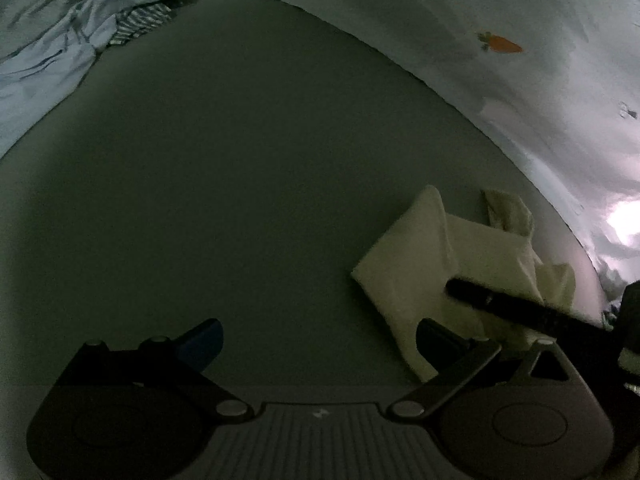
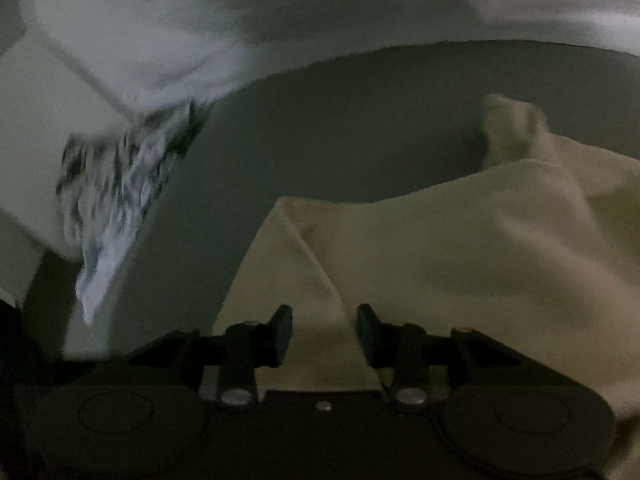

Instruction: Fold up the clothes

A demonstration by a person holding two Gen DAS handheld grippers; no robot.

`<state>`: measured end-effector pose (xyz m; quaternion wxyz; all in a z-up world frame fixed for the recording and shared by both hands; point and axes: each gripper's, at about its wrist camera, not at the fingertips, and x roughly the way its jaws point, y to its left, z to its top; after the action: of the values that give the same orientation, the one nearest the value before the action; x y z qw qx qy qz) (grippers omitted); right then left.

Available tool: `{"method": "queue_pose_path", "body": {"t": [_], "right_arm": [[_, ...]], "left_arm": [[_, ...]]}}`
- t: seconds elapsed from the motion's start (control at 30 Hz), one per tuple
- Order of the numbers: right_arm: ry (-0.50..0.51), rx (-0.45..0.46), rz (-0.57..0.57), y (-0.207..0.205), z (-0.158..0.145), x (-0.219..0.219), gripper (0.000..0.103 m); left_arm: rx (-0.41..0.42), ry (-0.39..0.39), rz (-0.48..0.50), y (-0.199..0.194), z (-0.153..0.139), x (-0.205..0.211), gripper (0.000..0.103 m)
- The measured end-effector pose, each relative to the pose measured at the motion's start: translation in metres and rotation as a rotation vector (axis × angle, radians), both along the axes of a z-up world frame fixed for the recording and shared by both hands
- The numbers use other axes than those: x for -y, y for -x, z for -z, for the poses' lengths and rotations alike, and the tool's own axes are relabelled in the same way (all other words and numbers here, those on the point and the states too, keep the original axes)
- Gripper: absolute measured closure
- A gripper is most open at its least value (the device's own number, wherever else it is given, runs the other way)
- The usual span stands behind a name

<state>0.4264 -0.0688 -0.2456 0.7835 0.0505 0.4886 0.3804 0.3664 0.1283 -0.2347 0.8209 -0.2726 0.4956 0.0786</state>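
The cream garment (image 2: 460,240) lies half-folded on the grey surface (image 1: 240,200), bunched at its far corner. My right gripper (image 2: 324,330) hovers over its near fold, jaws parted, pads clear of the cloth. I judge the fold wants smoothing: I should pinch the loose corner and lay it flat over the body. My left gripper (image 1: 320,344) stands spread wide beside the garment's edge, gripping nothing. Count: 1 cream garment, 1 pale blue heap (image 1: 52,52) with 1 striped piece (image 1: 140,22) tucked in it, well apart.

place: home bedroom | cue: carrot-print bedsheet (image 1: 520,60), laundry heap (image 1: 60,48)
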Motion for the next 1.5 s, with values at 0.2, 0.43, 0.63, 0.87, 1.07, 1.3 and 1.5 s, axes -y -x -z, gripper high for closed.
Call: {"method": "queue_pose_path", "body": {"t": [0.2, 0.43, 0.63, 0.87, 1.07, 1.3, 1.5], "right_arm": [[-0.071, -0.045, 0.015, 0.003, -0.011, 0.01, 0.1], [-0.374, -0.114, 0.28, 0.035, -0.056, 0.086, 0.1], [-0.451, -0.155, 0.504, 0.081, -0.064, 0.166, 0.1], [-0.423, -0.276, 0.707, 0.154, -0.036, 0.234, 0.1], [-0.441, -0.336, 0.808, 0.205, -0.023, 0.262, 0.1], [-0.514, -0.44, 0.891, 0.247, -0.008, 0.274, 0.1], [-0.529, -0.517, 0.931, 0.266, 0.006, 0.283, 0.1]], "left_arm": [[-0.017, 0.005, -0.001, -0.007, 0.003, 0.001, 0.001], [0.032, 0.0, 0.002, 0.021, -0.014, 0.012, 0.001], [0.03, 0.005, 0.076, 0.044, -0.017, 0.04, 0.001], [0.012, 0.026, 0.19, 0.059, -0.011, 0.076, 0.001], [-0.026, 0.039, 0.295, 0.069, 0.001, 0.108, 0.001], [-0.06, 0.017, 0.384, 0.086, 0.009, 0.133, 0.001], [-0.065, -0.02, 0.423, 0.095, 0.009, 0.145, 0.001]]}}
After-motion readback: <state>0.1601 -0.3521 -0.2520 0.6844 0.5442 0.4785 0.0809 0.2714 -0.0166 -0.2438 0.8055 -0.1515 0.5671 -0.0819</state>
